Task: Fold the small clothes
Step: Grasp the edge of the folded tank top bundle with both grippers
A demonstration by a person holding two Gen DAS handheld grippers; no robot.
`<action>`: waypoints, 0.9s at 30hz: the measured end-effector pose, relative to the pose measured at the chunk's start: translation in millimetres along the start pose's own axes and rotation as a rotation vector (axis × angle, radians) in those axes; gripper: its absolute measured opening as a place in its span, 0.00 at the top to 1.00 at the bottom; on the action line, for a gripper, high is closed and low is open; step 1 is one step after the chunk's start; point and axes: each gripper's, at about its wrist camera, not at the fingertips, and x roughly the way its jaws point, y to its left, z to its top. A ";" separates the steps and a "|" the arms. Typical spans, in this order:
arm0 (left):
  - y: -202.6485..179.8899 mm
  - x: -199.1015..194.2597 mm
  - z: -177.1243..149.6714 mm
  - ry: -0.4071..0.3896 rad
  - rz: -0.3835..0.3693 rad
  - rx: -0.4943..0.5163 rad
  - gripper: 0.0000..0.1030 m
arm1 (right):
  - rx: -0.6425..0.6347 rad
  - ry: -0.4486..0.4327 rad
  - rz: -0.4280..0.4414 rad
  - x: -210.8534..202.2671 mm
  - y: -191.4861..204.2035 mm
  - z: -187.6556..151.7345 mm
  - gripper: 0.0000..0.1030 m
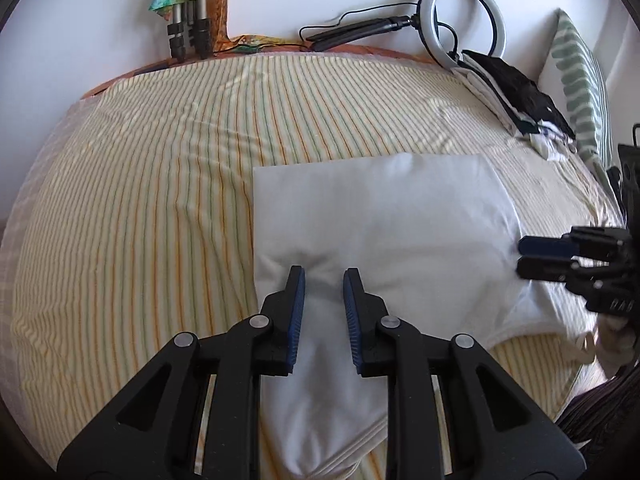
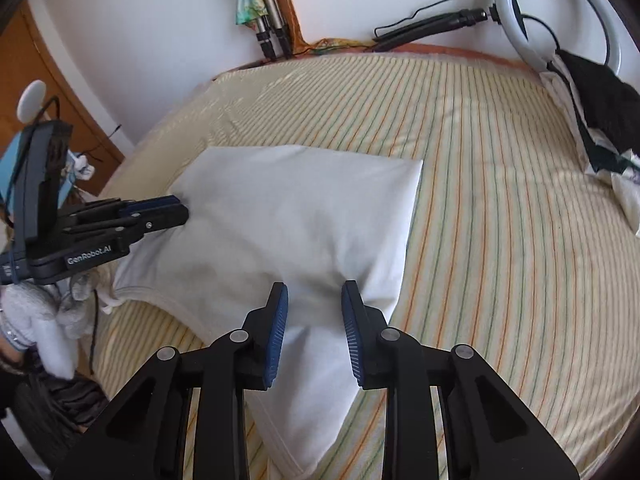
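Observation:
A white garment (image 1: 380, 232) lies partly folded on the striped bed; it also shows in the right wrist view (image 2: 296, 220). My left gripper (image 1: 324, 276) straddles a pinched ridge of the garment's left side with a gap between its blue pads; seen from the right wrist view (image 2: 182, 210) its fingers look nearly closed on the cloth. My right gripper (image 2: 314, 292) straddles a raised fold of the garment's right side, jaws apart; from the left wrist view (image 1: 522, 256) its fingers look close together at the cloth's edge.
The striped bedsheet (image 1: 140, 200) spreads to the left. A stack of folded clothes topped in black (image 1: 516, 92) lies at the far right by a ring light (image 1: 464, 20) and a striped pillow (image 1: 580, 80). Tripod legs (image 1: 188, 32) lean on the wall. A wooden cabinet (image 2: 36, 64) stands left.

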 end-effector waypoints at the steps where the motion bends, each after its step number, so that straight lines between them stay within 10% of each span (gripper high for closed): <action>1: 2.8 -3.8 -1.2 0.000 0.004 -0.013 0.80 | 0.012 0.007 0.002 -5.1 -2.5 -1.6 0.74; 7: 41.5 -28.9 -1.6 -0.028 -0.096 -0.199 0.58 | 0.178 -0.056 0.097 -34.6 -34.3 -7.4 0.67; 14: 83.2 -10.1 -7.8 0.052 -0.338 -0.489 0.57 | 0.359 -0.039 0.219 -22.1 -65.8 -12.6 0.65; 27: 72.7 14.7 1.2 0.086 -0.374 -0.502 0.61 | 0.426 -0.005 0.294 4.0 -65.0 -8.2 0.68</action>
